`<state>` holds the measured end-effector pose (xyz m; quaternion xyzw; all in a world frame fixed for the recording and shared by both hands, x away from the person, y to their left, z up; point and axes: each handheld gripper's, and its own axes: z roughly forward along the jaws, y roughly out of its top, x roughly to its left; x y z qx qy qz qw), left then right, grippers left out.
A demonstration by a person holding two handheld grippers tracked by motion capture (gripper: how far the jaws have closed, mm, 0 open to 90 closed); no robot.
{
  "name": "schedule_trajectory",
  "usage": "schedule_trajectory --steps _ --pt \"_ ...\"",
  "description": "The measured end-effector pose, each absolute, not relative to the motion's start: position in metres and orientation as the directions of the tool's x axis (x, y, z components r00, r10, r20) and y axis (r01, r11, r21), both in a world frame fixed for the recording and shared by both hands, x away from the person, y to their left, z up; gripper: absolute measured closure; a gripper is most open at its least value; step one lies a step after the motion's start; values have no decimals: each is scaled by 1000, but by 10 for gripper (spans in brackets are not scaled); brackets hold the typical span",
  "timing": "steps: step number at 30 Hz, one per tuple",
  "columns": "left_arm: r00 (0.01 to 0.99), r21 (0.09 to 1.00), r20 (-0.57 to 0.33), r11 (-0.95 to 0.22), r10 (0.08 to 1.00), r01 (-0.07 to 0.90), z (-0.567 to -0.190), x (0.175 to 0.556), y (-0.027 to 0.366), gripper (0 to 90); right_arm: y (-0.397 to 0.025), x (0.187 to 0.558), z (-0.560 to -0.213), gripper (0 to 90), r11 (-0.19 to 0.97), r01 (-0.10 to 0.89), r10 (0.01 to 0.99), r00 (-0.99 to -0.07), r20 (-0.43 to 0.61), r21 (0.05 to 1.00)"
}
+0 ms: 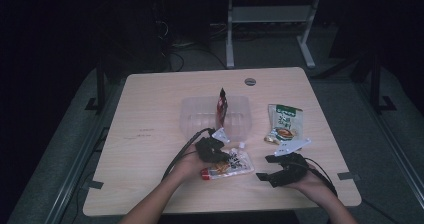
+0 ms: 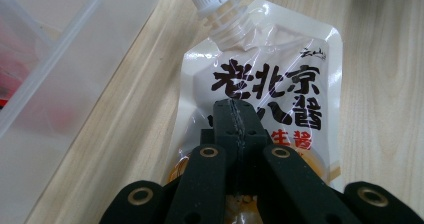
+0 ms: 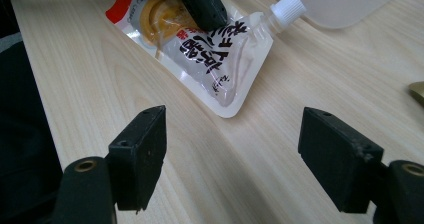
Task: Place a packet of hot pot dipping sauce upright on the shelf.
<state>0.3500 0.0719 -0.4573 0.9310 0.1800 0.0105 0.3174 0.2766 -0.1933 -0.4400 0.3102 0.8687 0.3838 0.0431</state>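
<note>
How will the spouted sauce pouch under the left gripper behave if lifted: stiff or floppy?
Probably floppy: the sauce pouch is thin film lying flat, so it should sag around the left gripper. Its glossy surface may slip. The white cap end looks stiffer.

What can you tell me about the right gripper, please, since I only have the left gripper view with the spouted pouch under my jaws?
Observer: The right gripper is open, its jaws spread wide over bare table, holding nothing.
Operator: Thank you. Is anything else lying near it?
Observer: Yes, a green-and-white packet lies flat just beyond it, right of the clear container.
Operator: Is that container empty?
Observer: No, a dark red packet stands upright inside it.
Operator: And my own grip?
Observer: The left gripper is shut on the spouted pouch, which lies flat on the table.
</note>
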Motion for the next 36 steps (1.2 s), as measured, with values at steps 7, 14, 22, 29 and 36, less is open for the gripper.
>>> schedule_trajectory --steps 7,14,22,29,36 --pt "936 597 -100 -732 337 327 -458 351 73 900 -189 285 -443 270 488 526 573 -795 199 696" --pt "940 611 -70 -730 334 305 -448 344 72 900 -185 298 -446 276 464 551 583 -779 229 694" --pt "945 585 -88 -752 314 304 -447 337 74 900 -184 298 -448 276 467 554 581 -780 234 689" --pt "944 564 -66 -768 323 302 -453 335 69 900 -181 300 -449 278 464 562 578 -778 247 685" --pt "945 547 -52 -783 322 297 -452 336 67 900 -166 310 -456 283 468 580 565 -776 278 667"
